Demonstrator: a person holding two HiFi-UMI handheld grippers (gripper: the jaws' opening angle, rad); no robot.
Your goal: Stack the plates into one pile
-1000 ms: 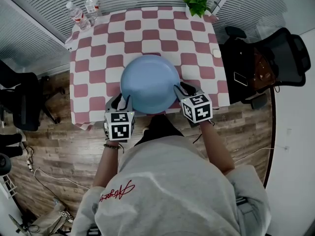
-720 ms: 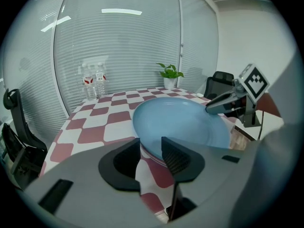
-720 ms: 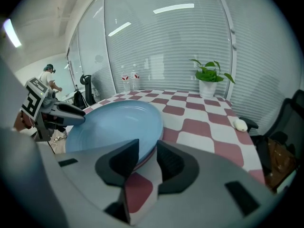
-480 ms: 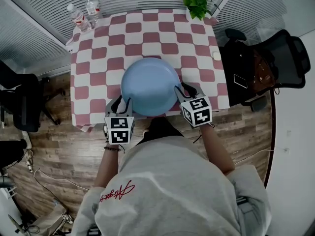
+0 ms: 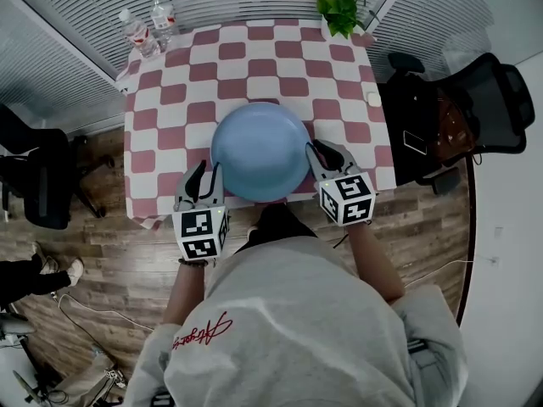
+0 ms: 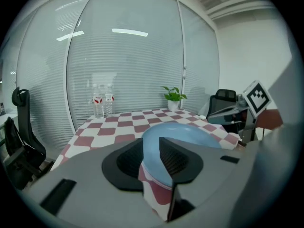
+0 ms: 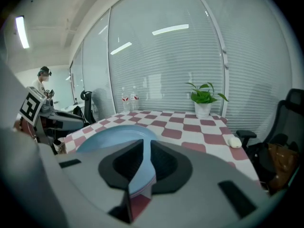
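A large light-blue plate lies on the red-and-white checked table near its front edge; whether others lie under it does not show. My left gripper is at the plate's near left rim and my right gripper at its near right rim. In the left gripper view the plate and the hanging cloth show through the narrow gap of that gripper. The right gripper view shows the plate beyond its gripper the same way. Both pairs of jaws are closing with nothing gripped between them.
Two water bottles stand at the far left corner and a potted plant at the far right. A small white object lies by the right edge. Black office chairs stand right and left of the table.
Both grippers have drawn back a little from the plate toward the person. The plate has stayed on the table. A person's feet have come into view at the left.
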